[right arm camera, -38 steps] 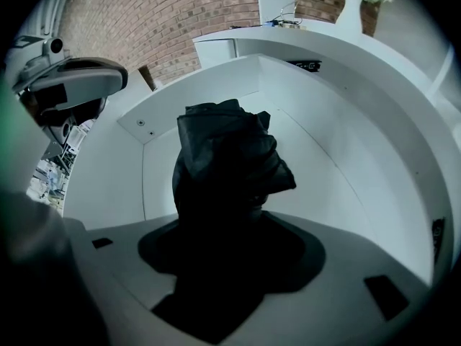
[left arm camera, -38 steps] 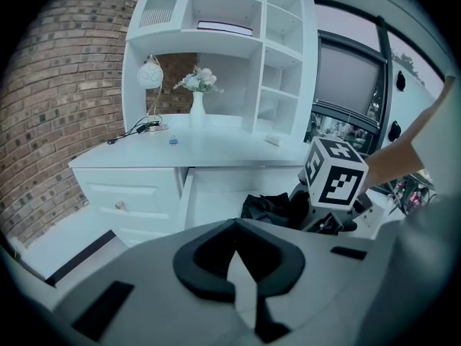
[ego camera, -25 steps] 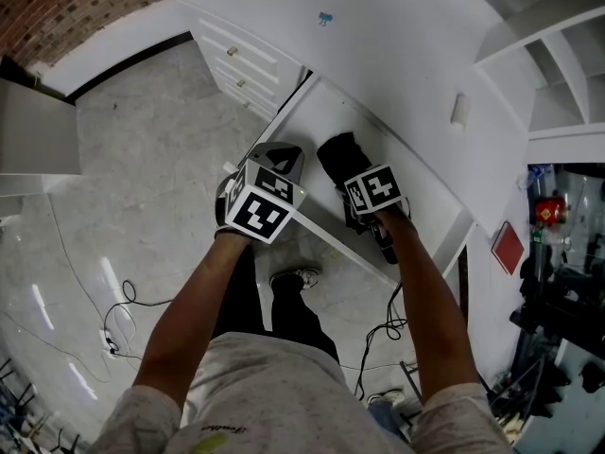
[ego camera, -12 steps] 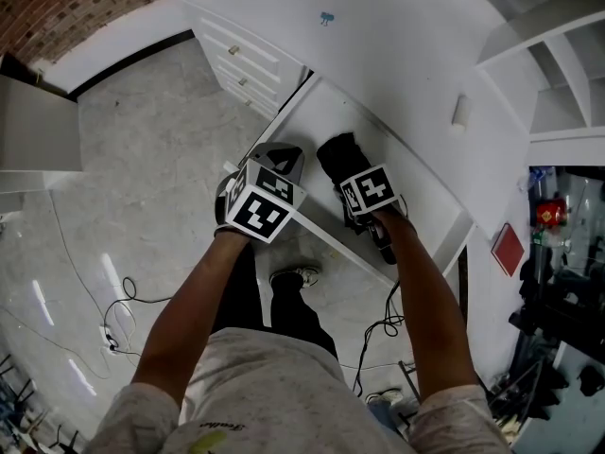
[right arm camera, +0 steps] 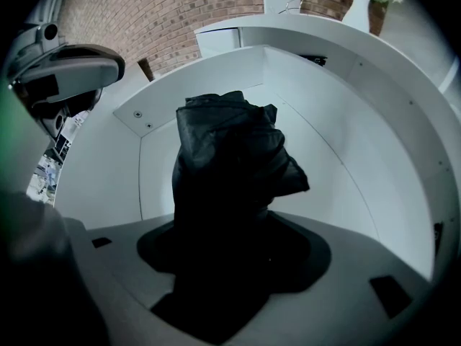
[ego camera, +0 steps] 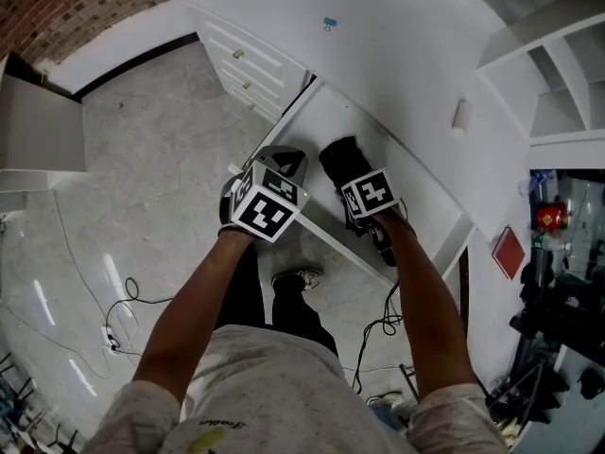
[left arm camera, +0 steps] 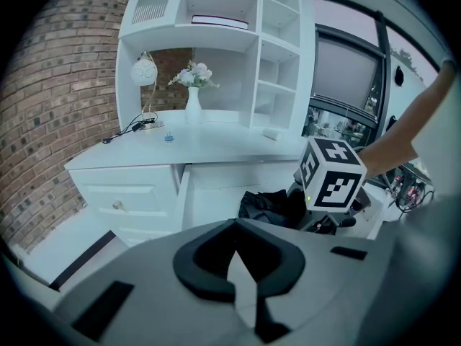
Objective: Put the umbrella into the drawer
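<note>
A black folded umbrella (right arm camera: pixel 227 164) sticks out forward from my right gripper (right arm camera: pixel 230 265), which is shut on it. It is inside the open white drawer (right arm camera: pixel 338 157); I cannot tell whether it touches the floor of the drawer. In the head view the umbrella (ego camera: pixel 340 156) lies over the drawer (ego camera: pixel 397 164), ahead of the right gripper (ego camera: pixel 354 183). My left gripper (ego camera: pixel 281 162) hovers at the drawer's left front corner, shut and holding nothing. In the left gripper view its jaws (left arm camera: pixel 239 254) meet, with the umbrella (left arm camera: pixel 270 206) beyond them.
The desk top (left arm camera: pixel 216 146) carries a white vase of flowers (left arm camera: pixel 193 103), a small lamp (left arm camera: pixel 144 71) and a cable. Shut small drawers (left arm camera: pixel 119 204) stand to the left of the open one. Cables (ego camera: pixel 113 320) trail on the floor beside the person's shoe (ego camera: pixel 295 277).
Almost nothing differs. Both grippers keep their places, and the umbrella stays in the right gripper's hold inside the drawer.
</note>
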`<act>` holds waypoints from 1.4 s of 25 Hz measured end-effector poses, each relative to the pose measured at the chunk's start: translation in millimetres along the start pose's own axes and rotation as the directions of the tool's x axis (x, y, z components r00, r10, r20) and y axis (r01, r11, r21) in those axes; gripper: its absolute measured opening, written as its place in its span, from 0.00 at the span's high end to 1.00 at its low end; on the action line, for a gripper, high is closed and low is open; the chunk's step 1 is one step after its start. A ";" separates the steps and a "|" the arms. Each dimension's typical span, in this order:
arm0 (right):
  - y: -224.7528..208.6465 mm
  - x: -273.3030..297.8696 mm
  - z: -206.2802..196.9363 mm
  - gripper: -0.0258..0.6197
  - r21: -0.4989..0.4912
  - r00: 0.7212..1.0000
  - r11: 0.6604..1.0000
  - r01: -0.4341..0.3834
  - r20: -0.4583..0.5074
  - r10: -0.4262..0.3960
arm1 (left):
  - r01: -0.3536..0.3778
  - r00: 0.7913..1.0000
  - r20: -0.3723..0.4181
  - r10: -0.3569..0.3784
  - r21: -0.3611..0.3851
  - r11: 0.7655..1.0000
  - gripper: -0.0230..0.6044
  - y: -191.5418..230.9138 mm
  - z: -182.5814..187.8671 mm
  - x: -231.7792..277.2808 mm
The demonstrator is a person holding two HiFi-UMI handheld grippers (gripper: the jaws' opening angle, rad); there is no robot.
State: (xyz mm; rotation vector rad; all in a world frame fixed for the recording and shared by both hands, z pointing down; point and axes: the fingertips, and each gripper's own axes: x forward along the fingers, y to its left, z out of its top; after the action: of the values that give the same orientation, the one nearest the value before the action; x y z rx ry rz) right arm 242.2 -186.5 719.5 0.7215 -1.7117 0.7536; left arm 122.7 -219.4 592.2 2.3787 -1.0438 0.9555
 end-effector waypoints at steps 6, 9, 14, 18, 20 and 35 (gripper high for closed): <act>2.2 -1.6 -3.3 0.52 0.001 1.000 1.000 0.003 -0.021 -0.003 | 0.026 1.000 -0.016 -0.027 -0.029 0.999 0.97 -1.0 -2.6 0.4; 2.9 -5.2 -5.3 0.52 0.005 1.000 1.000 0.002 -0.022 -0.002 | 0.053 0.998 -0.016 -0.054 -0.055 0.997 0.97 -1.3 -1.1 0.6; 1.7 -15.2 -3.2 0.51 0.022 1.000 1.000 -0.006 -0.006 0.006 | 0.053 0.998 -0.028 -0.055 -0.047 0.997 0.97 0.3 2.5 -1.4; 1.4 -24.7 -3.5 0.51 0.032 1.000 0.999 0.000 0.011 0.000 | 0.063 0.997 -0.034 -0.064 -0.026 0.998 0.97 -5.7 4.6 -3.8; 0.2 -30.8 -1.5 0.51 0.038 1.000 0.999 0.006 0.026 -0.007 | 0.069 0.997 -0.038 -0.070 -0.022 0.997 0.97 -8.8 5.7 -5.6; -6.2 -98.5 22.2 0.51 0.119 0.982 0.992 0.047 0.177 -0.068 | 0.044 0.999 0.022 -0.044 -0.013 0.999 0.97 -11.7 44.1 -34.3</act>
State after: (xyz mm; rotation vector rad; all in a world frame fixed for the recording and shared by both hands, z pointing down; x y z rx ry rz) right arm 257.3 -198.4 620.2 0.9392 -1.8133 0.7700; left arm 133.7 -219.5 536.2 2.3956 -0.9981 0.9063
